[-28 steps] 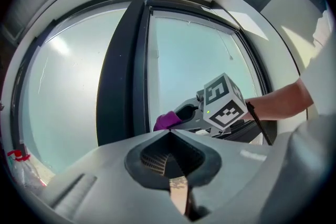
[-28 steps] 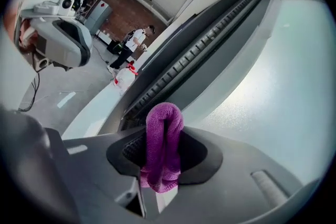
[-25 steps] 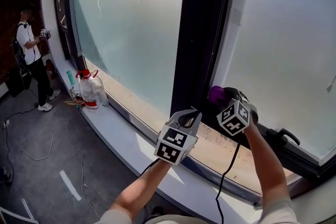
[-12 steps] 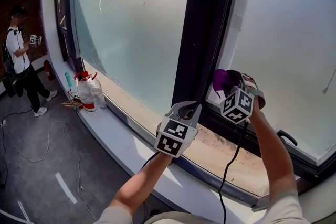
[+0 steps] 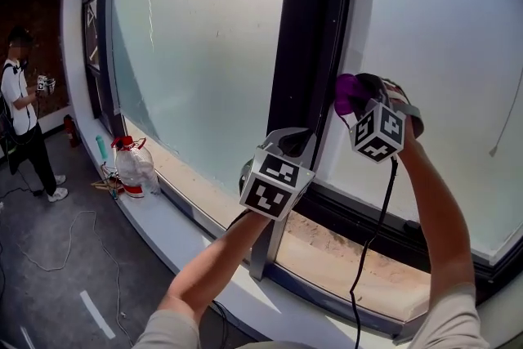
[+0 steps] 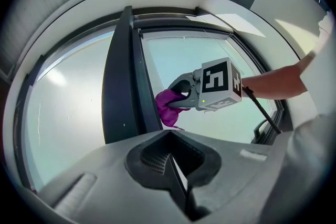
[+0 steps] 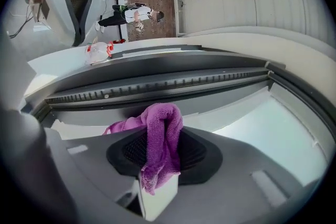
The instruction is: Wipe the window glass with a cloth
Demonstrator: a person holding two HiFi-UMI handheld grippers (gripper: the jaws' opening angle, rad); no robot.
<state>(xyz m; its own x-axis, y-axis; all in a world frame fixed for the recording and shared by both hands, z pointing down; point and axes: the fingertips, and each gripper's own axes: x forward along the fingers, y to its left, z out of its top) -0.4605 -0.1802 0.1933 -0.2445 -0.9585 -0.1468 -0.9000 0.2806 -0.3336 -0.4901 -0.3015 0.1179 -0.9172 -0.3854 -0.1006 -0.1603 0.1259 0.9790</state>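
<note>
My right gripper point(image 5: 357, 96) is shut on a purple cloth point(image 5: 346, 92), held up at the left edge of the right window pane point(image 5: 458, 86), just beside the dark mullion point(image 5: 315, 37). In the right gripper view the cloth point(image 7: 160, 136) drapes over the pinched jaws of the right gripper point(image 7: 157, 176), facing the frame. Whether it touches the glass I cannot tell. My left gripper point(image 5: 290, 147) hangs lower, in front of the mullion, shut on nothing. The left gripper view shows the left gripper point(image 6: 176, 165) closed, with the right gripper point(image 6: 181, 98) and cloth point(image 6: 167, 107) ahead.
The left pane point(image 5: 204, 53) stretches away to the left. A dusty sill point(image 5: 343, 245) runs under the glass. A large water jug point(image 5: 131, 167) and a green bottle point(image 5: 100, 147) stand by the sill. A person point(image 5: 20, 114) stands far left; cables point(image 5: 49, 245) lie on the floor.
Both grippers have risen. The right one carried the purple cloth up from near the sill to higher on the right pane. The person at far left shifted leftward.
</note>
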